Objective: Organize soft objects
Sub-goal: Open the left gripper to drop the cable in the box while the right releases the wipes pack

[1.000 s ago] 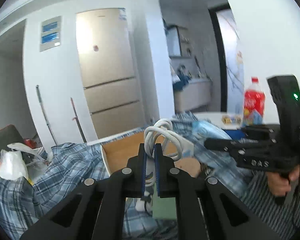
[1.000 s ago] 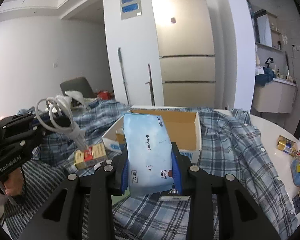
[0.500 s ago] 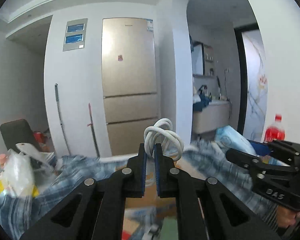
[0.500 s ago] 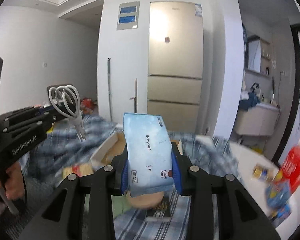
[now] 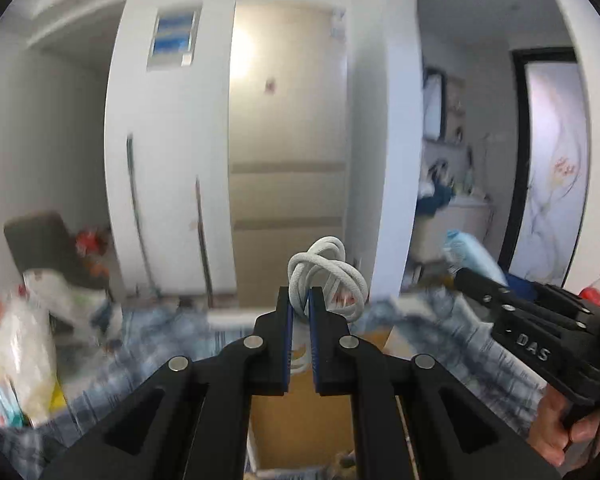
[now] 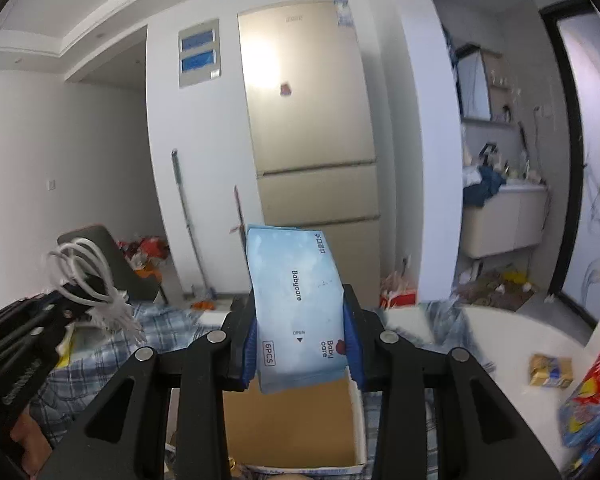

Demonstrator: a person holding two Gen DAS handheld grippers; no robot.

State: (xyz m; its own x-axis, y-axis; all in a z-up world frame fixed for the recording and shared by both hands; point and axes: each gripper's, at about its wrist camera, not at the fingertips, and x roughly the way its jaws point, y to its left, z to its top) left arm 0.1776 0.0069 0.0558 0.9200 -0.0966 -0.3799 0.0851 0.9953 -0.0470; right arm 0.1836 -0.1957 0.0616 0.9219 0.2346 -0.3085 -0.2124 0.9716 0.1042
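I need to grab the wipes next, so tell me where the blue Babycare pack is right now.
In the right wrist view the blue Babycare pack stands upright at centre, clamped in the right gripper, above the open cardboard box, with the beige fridge behind it.

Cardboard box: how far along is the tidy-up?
Nothing visibly done: the cardboard box shows only bare bottom. In hand: left tongs shut on the white cable, right tongs shut on the wipes pack, both above the box. Left: drop both in; the plaid shirt is loose.
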